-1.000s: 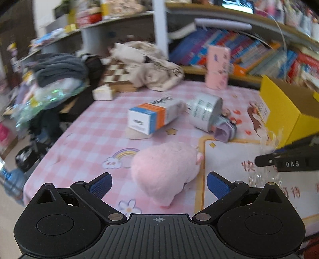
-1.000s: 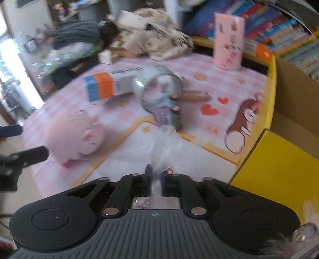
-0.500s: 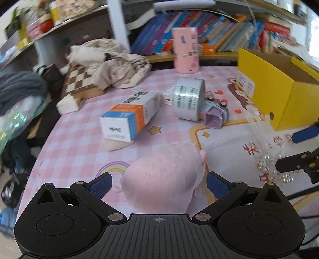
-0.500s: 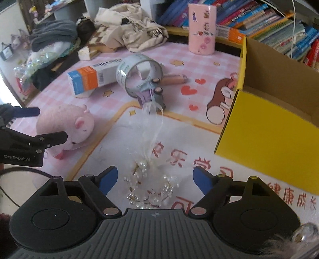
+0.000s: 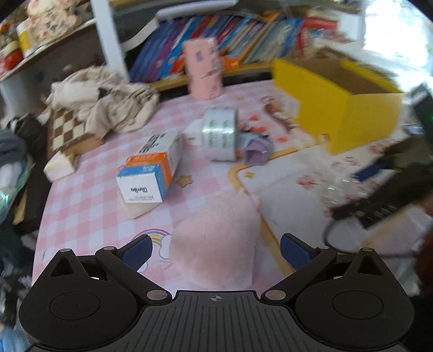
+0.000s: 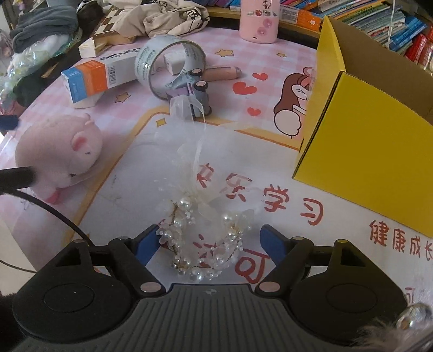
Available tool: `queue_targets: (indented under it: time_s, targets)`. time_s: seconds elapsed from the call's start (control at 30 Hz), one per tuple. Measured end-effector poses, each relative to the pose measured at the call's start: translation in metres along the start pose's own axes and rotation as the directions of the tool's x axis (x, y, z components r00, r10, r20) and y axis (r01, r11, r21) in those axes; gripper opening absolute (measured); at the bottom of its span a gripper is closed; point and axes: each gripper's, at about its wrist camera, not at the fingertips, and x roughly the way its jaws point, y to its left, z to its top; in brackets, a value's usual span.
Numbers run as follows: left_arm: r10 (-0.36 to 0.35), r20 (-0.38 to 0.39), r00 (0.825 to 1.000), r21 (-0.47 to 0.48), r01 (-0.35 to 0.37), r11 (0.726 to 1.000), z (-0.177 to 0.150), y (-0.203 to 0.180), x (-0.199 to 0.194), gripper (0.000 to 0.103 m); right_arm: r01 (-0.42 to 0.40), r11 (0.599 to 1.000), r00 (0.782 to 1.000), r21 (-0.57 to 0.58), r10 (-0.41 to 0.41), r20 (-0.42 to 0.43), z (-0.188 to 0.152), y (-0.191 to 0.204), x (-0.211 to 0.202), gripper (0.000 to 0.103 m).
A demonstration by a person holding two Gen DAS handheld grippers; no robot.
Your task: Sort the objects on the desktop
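Observation:
A pink plush pig (image 5: 216,232) lies on the pink checked table cover, between the fingers of my open left gripper (image 5: 215,249); the pads do not touch it. The right wrist view shows the pig (image 6: 59,151) at the left, with a left finger (image 6: 16,178) beside it. A pearl hair ornament (image 6: 205,238) with a sheer ribbon lies on the white mat. My right gripper (image 6: 208,243) straddles it with jaws wide and closing slightly, pads clear of the pearls. An open yellow box (image 6: 365,140) stands to the right.
Farther back lie a tape roll (image 6: 167,56), a purple toy car (image 6: 192,92), an orange and blue carton (image 6: 92,78) and a pink bottle (image 6: 259,19). Crumpled cloth (image 5: 108,97) and a checkerboard (image 5: 67,130) sit at the back left. Books fill the shelf behind.
My right gripper has opened and let go of the sheer ribbon; the ornament now lies between its fingers. My left gripper has closed in over the plush pig and rolled.

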Motion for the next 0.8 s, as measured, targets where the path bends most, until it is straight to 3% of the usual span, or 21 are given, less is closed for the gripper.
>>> queue_targets:
  time_s: [0.2,0.47,0.53,0.63,0.8]
  targets:
    - [-0.006,0.025,1.000,-0.117,0.009,0.993,0.005,0.022,0.012,0.102,0.032,0.999,0.999,-0.006,-0.032,0.008,-0.002,0.007,0.001,0.079]
    - [0.015,-0.104,0.994,-0.053,-0.021,0.998,0.003,0.003,0.078,0.095,0.015,0.999,0.999,-0.038,-0.014,0.041,-0.006,0.007,-0.001,0.076]
    - [0.004,-0.113,0.994,-0.062,-0.011,0.998,0.000,0.003,0.083,0.086,0.003,0.998,0.999,-0.057,0.000,0.049,-0.007,0.009,-0.002,0.060]
    - [-0.015,-0.099,0.995,-0.088,0.006,0.996,-0.002,0.004,0.083,0.077,0.008,0.998,0.998,-0.065,-0.004,0.062,-0.009,0.016,-0.006,0.047]
    - [-0.049,-0.059,0.997,-0.104,0.043,0.994,-0.003,0.002,0.068,0.071,0.051,0.999,0.995,-0.018,-0.049,0.085,-0.013,0.021,-0.012,0.039]
